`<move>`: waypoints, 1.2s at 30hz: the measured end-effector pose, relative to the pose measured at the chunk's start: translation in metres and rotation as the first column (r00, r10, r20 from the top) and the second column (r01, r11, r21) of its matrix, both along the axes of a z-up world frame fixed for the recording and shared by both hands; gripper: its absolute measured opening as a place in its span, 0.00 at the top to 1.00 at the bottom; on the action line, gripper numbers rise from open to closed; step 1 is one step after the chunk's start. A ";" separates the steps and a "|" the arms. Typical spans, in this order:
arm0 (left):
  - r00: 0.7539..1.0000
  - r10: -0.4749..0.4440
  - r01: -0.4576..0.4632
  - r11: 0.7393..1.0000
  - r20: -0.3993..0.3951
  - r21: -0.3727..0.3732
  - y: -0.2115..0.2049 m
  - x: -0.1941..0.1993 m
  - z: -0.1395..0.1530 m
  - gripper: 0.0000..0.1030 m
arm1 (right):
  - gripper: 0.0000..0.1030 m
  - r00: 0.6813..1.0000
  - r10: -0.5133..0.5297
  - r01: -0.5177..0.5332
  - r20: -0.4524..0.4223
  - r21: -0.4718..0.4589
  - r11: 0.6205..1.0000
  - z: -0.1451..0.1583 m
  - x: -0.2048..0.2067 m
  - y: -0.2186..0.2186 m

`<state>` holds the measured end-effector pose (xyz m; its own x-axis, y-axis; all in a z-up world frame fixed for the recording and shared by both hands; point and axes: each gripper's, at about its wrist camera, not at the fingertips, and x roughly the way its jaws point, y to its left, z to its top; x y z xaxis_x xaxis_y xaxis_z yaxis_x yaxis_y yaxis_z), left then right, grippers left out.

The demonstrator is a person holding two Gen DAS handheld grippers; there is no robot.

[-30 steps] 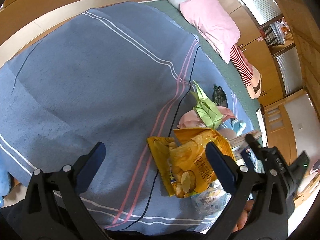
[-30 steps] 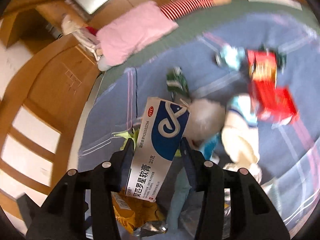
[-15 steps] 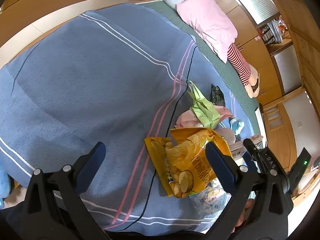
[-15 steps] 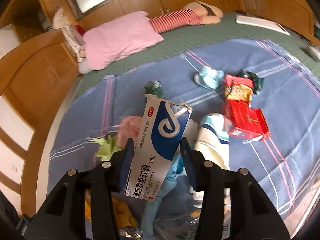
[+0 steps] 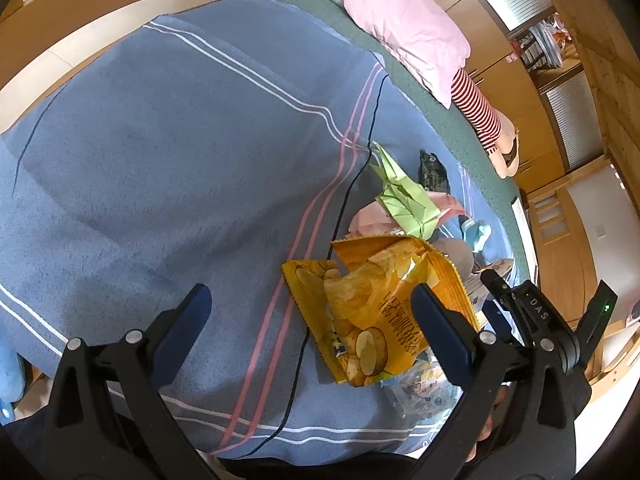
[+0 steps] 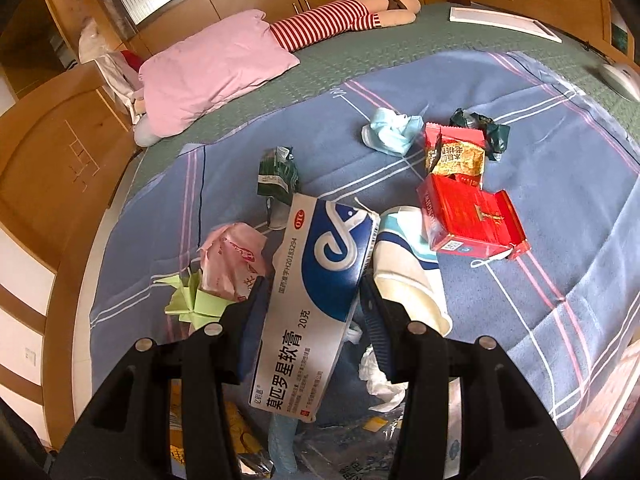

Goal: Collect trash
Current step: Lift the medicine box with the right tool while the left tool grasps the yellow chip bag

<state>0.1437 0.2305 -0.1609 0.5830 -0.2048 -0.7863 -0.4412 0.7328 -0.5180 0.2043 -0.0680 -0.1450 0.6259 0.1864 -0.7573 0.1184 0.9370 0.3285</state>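
The right gripper (image 6: 316, 304) is clamped on a blue-and-white cardboard medicine box (image 6: 320, 280), held above the blue striped blanket (image 6: 560, 184). At its 2 o'clock lies a red cardboard carton (image 6: 468, 216); at 10 o'clock, a crumpled pink wrapper (image 6: 232, 256). The left gripper (image 5: 308, 312) hangs with its jaws apart, empty, a yellow crisp packet (image 5: 376, 312) lying just beyond at 2 o'clock.

A home bedroom: blue blanket (image 6: 560, 184), pink pillow (image 6: 216, 76) and wooden wardrobes (image 6: 60, 160).
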 end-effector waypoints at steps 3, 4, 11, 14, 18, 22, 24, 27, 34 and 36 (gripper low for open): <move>1.000 -0.005 0.005 1.000 0.000 -0.002 0.000 0.001 0.000 0.04 | 0.54 1.000 0.000 0.001 -0.007 0.006 1.000 -0.001 0.001 0.000; 1.000 -0.005 0.005 1.000 0.002 -0.007 0.001 0.000 0.000 0.04 | 0.54 1.000 -0.002 0.002 -0.010 0.007 1.000 -0.002 0.001 -0.001; 0.993 0.113 -0.111 0.991 0.030 -0.069 0.024 -0.011 0.000 0.04 | 0.54 1.000 -0.017 0.017 -0.001 0.013 1.000 -0.001 0.000 -0.004; 0.993 0.118 -0.116 0.991 0.029 -0.073 0.023 -0.009 -0.001 0.04 | 0.54 1.000 -0.019 0.019 -0.003 0.017 1.000 -0.001 0.000 -0.004; 0.994 0.103 -0.103 0.995 0.047 0.001 0.006 0.003 -0.004 0.04 | 0.54 1.000 -0.023 0.023 -0.003 0.022 0.999 -0.001 -0.001 -0.006; 0.998 0.065 -0.066 0.998 0.018 0.018 -0.014 0.022 -0.019 0.04 | 0.54 0.999 -0.042 0.042 -0.002 0.022 0.999 -0.001 -0.002 -0.010; 0.999 0.047 -0.047 0.999 0.006 -0.021 -0.018 0.026 -0.025 0.04 | 0.54 0.999 -0.054 0.054 0.000 0.017 0.998 0.000 -0.003 -0.013; 0.999 0.042 -0.042 0.999 -0.010 -0.002 -0.018 0.029 -0.030 0.04 | 0.54 0.998 -0.063 0.063 -0.006 0.017 0.998 -0.001 -0.002 -0.017; 0.999 0.019 -0.020 0.999 -0.047 -0.033 -0.021 0.037 -0.044 0.04 | 0.54 0.998 -0.056 0.056 -0.011 0.013 0.998 -0.002 -0.002 -0.015; 0.999 -0.011 0.011 1.000 -0.037 -0.016 -0.027 0.040 -0.043 0.04 | 0.54 0.998 -0.054 0.054 -0.013 0.009 0.999 -0.003 -0.002 -0.014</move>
<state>0.1840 0.2040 -0.2036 0.5515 -0.2238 -0.8036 -0.4521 0.7294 -0.5134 0.2027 -0.0824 -0.1479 0.6252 0.1601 -0.7639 0.1729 0.9260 0.3356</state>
